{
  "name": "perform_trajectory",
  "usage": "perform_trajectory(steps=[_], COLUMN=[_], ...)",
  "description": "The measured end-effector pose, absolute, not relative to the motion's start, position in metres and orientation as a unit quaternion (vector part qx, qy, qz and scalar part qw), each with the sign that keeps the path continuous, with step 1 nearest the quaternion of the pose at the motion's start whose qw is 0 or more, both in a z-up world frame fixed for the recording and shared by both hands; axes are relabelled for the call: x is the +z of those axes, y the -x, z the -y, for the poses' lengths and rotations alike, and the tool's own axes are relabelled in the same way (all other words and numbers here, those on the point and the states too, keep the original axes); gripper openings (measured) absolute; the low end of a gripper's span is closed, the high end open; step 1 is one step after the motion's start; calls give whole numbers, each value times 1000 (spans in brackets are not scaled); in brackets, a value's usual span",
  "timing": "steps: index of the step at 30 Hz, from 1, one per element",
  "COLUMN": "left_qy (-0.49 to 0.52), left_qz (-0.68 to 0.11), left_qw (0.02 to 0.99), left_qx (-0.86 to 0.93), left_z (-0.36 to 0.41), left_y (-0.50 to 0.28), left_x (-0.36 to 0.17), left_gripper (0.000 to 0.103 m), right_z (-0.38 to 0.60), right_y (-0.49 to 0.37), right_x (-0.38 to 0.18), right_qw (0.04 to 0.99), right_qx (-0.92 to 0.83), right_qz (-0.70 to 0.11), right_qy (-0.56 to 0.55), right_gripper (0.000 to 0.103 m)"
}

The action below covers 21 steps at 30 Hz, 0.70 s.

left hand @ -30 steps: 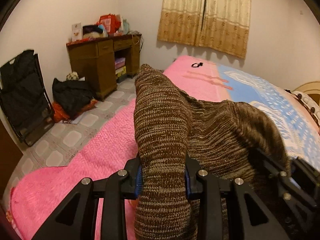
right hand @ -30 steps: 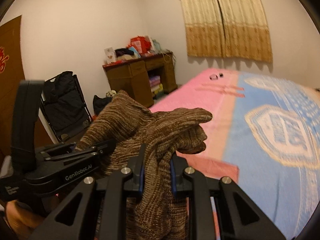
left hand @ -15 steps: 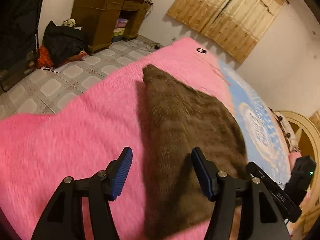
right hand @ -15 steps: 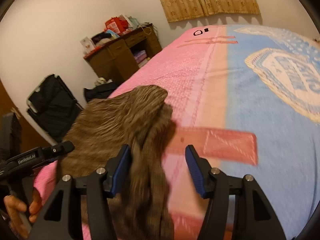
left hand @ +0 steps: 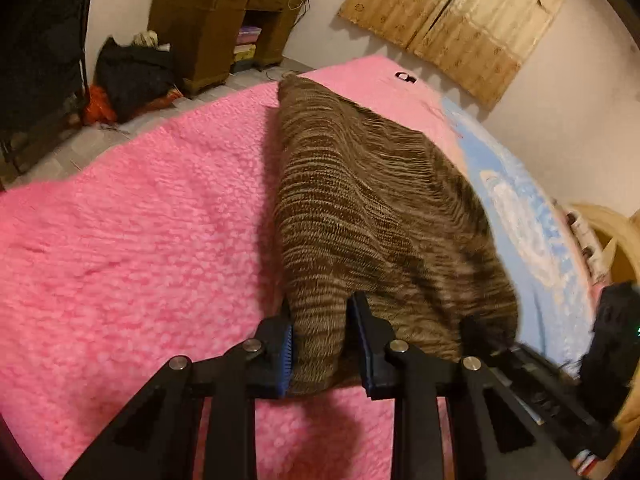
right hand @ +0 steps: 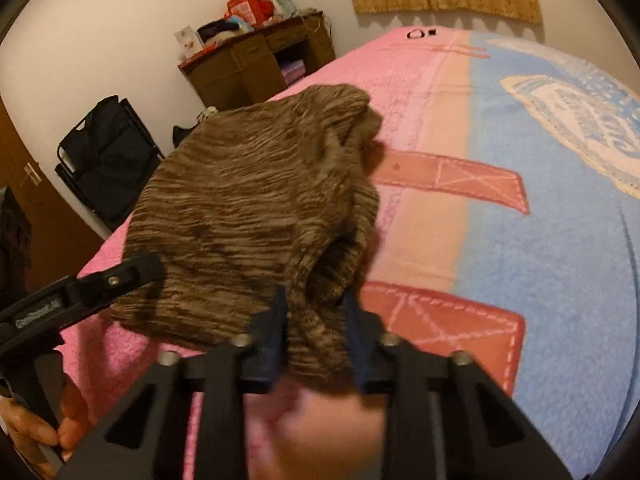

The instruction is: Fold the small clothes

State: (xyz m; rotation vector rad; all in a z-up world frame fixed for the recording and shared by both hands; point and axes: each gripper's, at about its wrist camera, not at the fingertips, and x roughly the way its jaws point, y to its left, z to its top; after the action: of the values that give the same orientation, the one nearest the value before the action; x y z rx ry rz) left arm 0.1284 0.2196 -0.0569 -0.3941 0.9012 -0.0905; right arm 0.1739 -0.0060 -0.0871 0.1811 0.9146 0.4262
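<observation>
A brown striped knit garment (left hand: 360, 200) lies folded on the pink part of the bed blanket (left hand: 140, 240). My left gripper (left hand: 320, 304) is closing on the garment's near left corner, and the blue pads press a fold of knit between them. My right gripper (right hand: 314, 296) is closing on the near right corner of the garment (right hand: 248, 200), where a bunched open cuff sits between the pads. In the right wrist view the left gripper's finger (right hand: 120, 276) shows at the garment's left edge, with a hand (right hand: 40, 436) below it.
The blanket turns blue (right hand: 540, 240) to the right. A wooden desk (left hand: 212, 32) piled with things stands by the far wall, a black bag (left hand: 132, 76) lies on the tiled floor, and a black folding chair (right hand: 104, 152) stands left of the bed. Small dark objects (right hand: 416, 34) lie at the bed's far end.
A second ago both grippers held the garment up off the bed. They then let go with it laid flat, and now both have sunk and shut on its near edge again.
</observation>
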Motion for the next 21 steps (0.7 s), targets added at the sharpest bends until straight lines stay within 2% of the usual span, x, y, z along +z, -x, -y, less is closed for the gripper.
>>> perform_trajectory(steps=[4, 13, 15, 17, 18, 21], left_qy=[138, 99, 97, 101, 107, 105], left_qz=[-427, -424, -425, -430, -432, -436], left_qw=[893, 900, 899, 896, 894, 892], left_qx=[1, 28, 34, 40, 42, 54], left_z=[-218, -215, -214, -218, -220, -218], left_y=[-113, -103, -104, -101, -98, -92], left_x=[-50, -70, -70, -69, -68, -66], left_gripper=[27, 29, 36, 52, 54, 62], right_z=[15, 4, 2, 4, 7, 18], right_y=[-169, -163, -162, -158, -155, -142], right_x=[-78, -95, -94, -93, -93, -88], right_qw=[867, 885, 886, 887, 888, 894], right_qx=[219, 192, 186, 179, 176, 163], right_qz=[-433, -422, -422, -423, -423, -414], right_qy=[-116, -54, -44, -44, -46, -57], right_gripper=[21, 21, 24, 28, 35, 40])
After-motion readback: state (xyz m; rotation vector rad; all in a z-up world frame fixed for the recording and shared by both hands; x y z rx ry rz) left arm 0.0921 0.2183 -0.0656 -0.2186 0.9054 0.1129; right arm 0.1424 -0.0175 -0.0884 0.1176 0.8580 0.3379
